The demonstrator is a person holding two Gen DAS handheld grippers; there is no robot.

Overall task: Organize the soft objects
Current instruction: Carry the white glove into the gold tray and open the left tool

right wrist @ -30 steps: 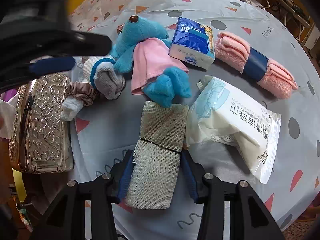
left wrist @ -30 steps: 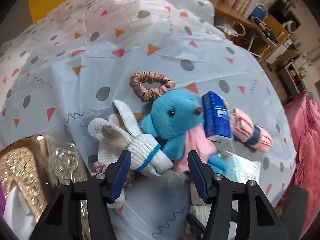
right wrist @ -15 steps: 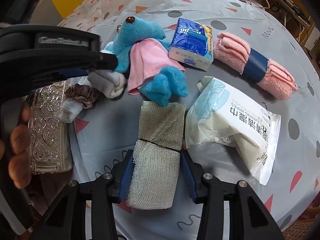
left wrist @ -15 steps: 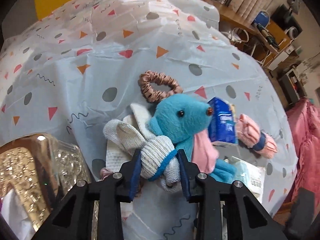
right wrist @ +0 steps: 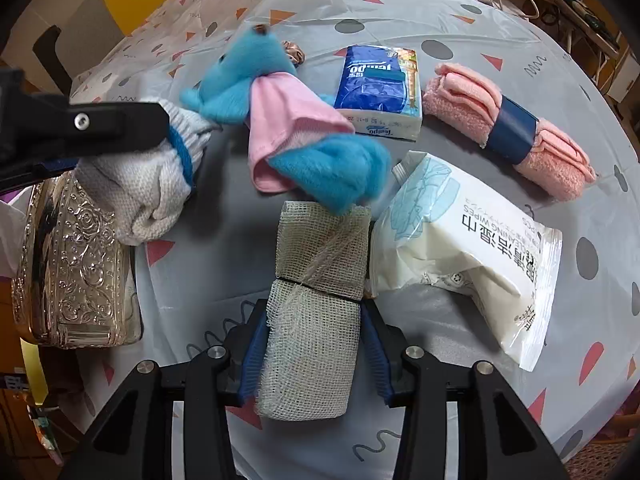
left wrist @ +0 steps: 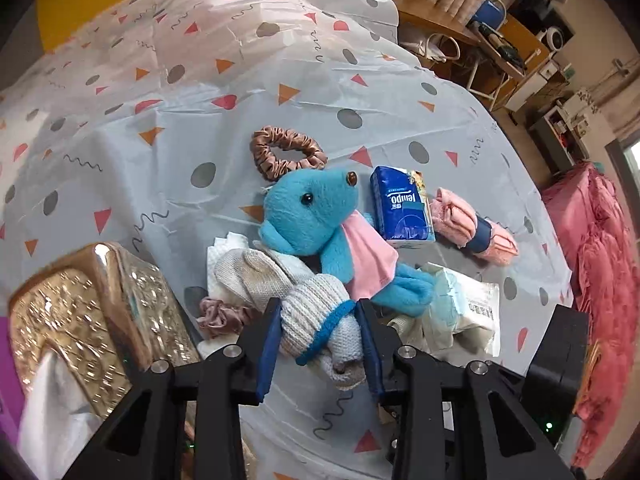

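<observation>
At the far left stands the embossed metal box (left wrist: 100, 312), and my left gripper (left wrist: 318, 344) is just beside it. Its jaws are pressed on a rolled pair of white socks (left wrist: 316, 320) with a blue band; the roll fills the narrow gap between my two blue pads. A mauve scrunchie (left wrist: 220, 318) lies under the socks, next to the box. Further back a brown scrunchie (left wrist: 286, 154) lies flat on the patterned tablecloth (left wrist: 160, 120), touching the head of the blue plush toy (left wrist: 312, 216), which wears a pink cloth. The toy's feet rest on the far end of the gauze roll (right wrist: 316, 308).

My right gripper (right wrist: 314, 360) is closed on the near half of this gauze roll, one pad on each side, and the roll lies on the table. To the right of it, touching, is a white pack of wet wipes (right wrist: 468, 256). Behind are the blue tissue pack (right wrist: 380, 90) and, more to the right, a pink towel (right wrist: 508, 128) rolled with a dark blue band.
</observation>
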